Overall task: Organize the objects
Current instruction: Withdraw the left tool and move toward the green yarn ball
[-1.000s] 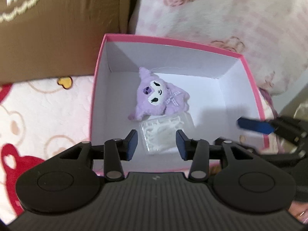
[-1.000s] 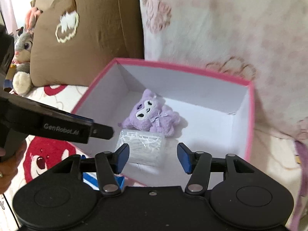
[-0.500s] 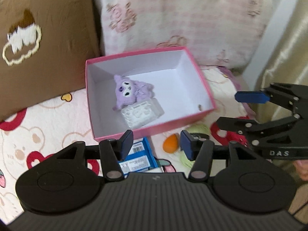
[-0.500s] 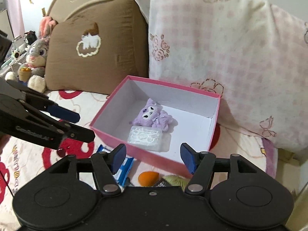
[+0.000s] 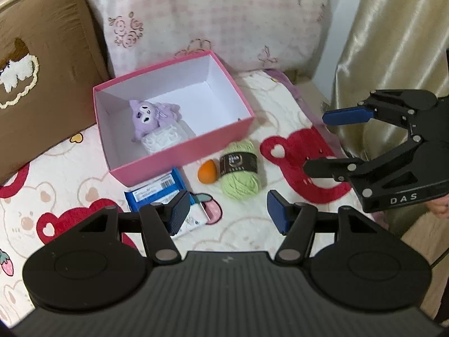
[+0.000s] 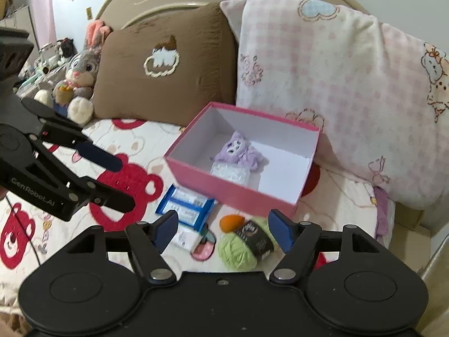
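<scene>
A pink box (image 5: 224, 133) (image 6: 233, 189) stands open on the bed. Inside lie a purple plush toy (image 5: 151, 113) (image 6: 238, 151) and a clear white packet (image 5: 164, 139) (image 6: 230, 172). In front of the box lie a blue packet (image 5: 155, 189) (image 6: 186, 205), an orange egg-shaped sponge (image 5: 207, 171) (image 6: 230, 222), a green yarn ball (image 5: 241, 174) (image 6: 244, 248) and a small white and pink item (image 5: 199, 214) (image 6: 193, 238). My left gripper (image 5: 227, 210) (image 6: 109, 178) is open and empty, held above these items. My right gripper (image 6: 223, 231) (image 5: 322, 141) is open and empty, just above the yarn.
A brown pillow (image 6: 165, 61) and a pink checked pillow (image 6: 336, 78) lean behind the box. A grey bunny plush (image 6: 78, 81) sits at the far left. A gold curtain (image 5: 393, 42) hangs on the right. The bedspread (image 5: 64, 168) has red bears.
Both grippers have pulled back and up from the box, still open. The packet stays in the box beside the plush. The items in front of the box have come into view.
</scene>
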